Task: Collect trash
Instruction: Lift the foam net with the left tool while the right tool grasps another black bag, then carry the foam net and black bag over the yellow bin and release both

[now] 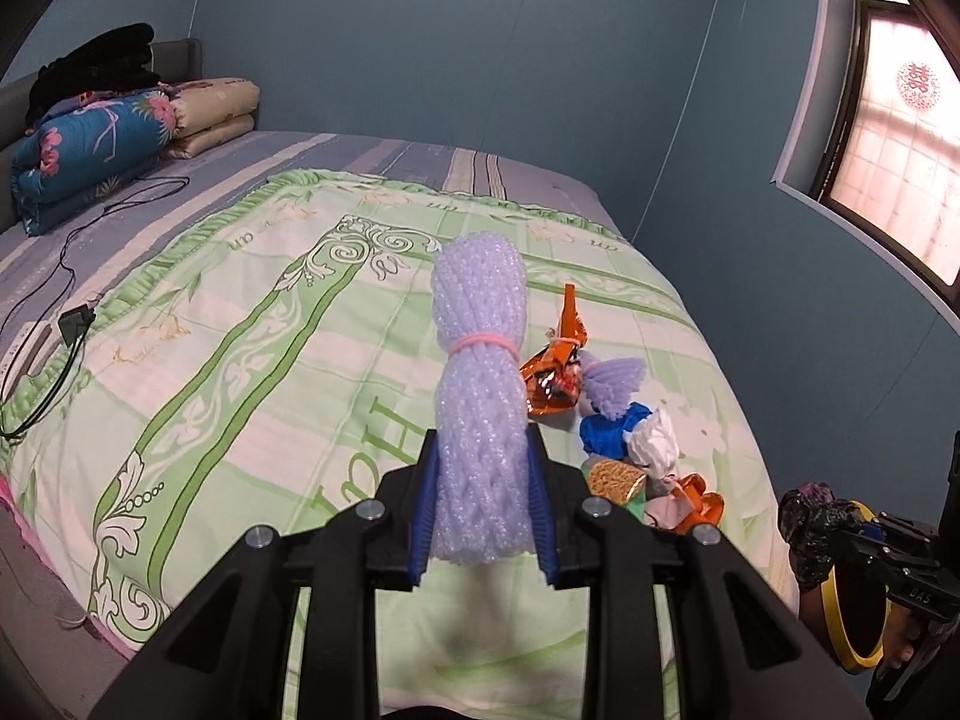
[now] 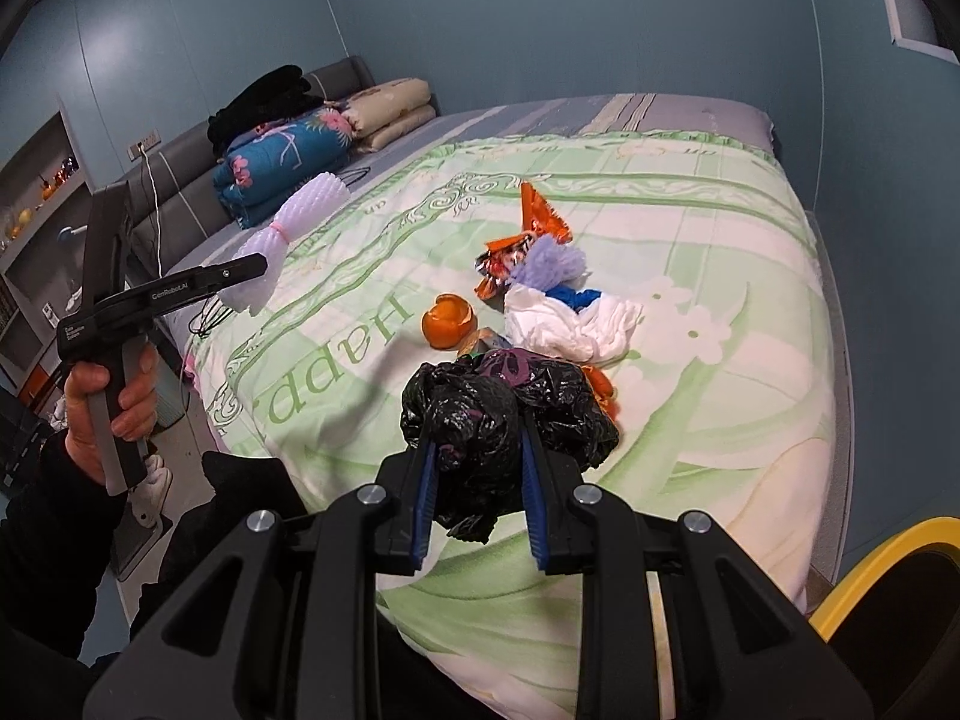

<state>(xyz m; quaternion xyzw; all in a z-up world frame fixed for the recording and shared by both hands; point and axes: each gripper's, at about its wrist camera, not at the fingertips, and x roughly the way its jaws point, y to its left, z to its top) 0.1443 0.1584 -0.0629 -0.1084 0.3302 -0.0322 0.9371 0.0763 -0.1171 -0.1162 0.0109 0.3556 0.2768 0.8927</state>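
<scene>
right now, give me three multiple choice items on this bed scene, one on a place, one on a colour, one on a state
1. Where does the orange peel cup lie?
A. on the green bedspread
B. on the folded quilts
C. in the bin

2. What colour is the band around the pale lilac foam net bundle?
A. black
B. pink
C. yellow

3. What is the right gripper doing?
A. hanging open
B. clamping white tissue
C. clamping a crumpled black plastic bag

Answers: 1 A, it sits beside the printed lettering; 2 B, pink loop mid-bundle; 3 C, bag between blue pads.

Both wrist cameras look forward along their fingers, close above the bed (image 1: 240,312) (image 2: 690,240); the left faces its far corner, the right its headboard, sharing the trash pile (image 1: 606,414) (image 2: 558,300).
</scene>
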